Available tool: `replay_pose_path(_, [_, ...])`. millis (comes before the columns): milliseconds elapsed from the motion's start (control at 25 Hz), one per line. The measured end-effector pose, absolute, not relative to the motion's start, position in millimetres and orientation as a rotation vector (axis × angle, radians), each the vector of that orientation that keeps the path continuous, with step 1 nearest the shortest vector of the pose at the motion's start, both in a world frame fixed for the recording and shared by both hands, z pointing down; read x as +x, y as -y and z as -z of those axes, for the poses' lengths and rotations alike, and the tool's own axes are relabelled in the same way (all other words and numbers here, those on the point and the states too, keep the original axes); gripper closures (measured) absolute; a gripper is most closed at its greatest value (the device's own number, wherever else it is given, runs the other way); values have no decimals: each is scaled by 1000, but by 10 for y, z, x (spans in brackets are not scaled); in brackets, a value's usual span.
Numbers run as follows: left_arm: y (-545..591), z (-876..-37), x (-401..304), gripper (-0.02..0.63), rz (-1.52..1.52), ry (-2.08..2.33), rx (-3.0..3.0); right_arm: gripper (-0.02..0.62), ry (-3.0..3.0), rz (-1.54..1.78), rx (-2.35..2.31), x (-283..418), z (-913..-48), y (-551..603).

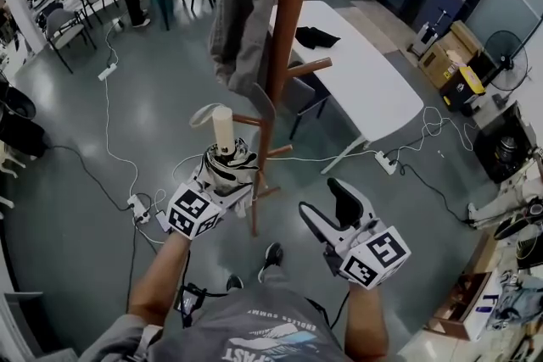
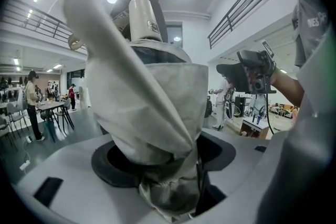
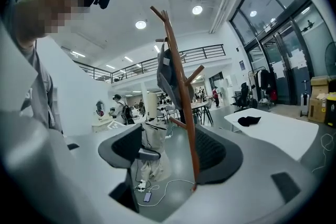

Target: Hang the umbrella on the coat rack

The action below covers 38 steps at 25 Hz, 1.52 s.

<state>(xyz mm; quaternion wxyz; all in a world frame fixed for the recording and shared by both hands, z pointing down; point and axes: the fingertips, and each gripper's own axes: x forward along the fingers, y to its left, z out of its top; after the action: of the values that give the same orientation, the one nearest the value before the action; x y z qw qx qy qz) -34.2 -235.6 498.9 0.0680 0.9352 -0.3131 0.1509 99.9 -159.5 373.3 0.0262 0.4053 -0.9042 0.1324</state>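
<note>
My left gripper (image 1: 226, 175) is shut on a folded grey-white umbrella (image 1: 231, 162), which stands upright with its cream handle (image 1: 222, 130) on top and a wrist strap (image 1: 202, 114) looping off to the left. In the left gripper view the umbrella (image 2: 152, 113) fills the space between the jaws of the left gripper (image 2: 163, 162). It sits just left of the wooden coat rack (image 1: 288, 30), near the lower pegs. To the right, my right gripper (image 1: 331, 212) is open and empty. In the right gripper view the rack's pole (image 3: 181, 92) shows beyond the right gripper (image 3: 168, 152).
A grey jacket (image 1: 242, 34) hangs on the rack's left side. Behind the rack stands a white table (image 1: 365, 80) with a black cloth (image 1: 316, 36) on it. Cables and a power strip (image 1: 136, 206) lie on the floor. Boxes (image 1: 441, 55) stand at the far right.
</note>
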Motion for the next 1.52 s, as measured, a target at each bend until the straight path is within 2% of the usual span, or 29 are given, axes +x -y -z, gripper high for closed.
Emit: replay_pose_path(1520, [2541, -5709, 70, 281, -533, 839, 2704, 268, 2712, -534, 1300, 1287, -4084, 1810])
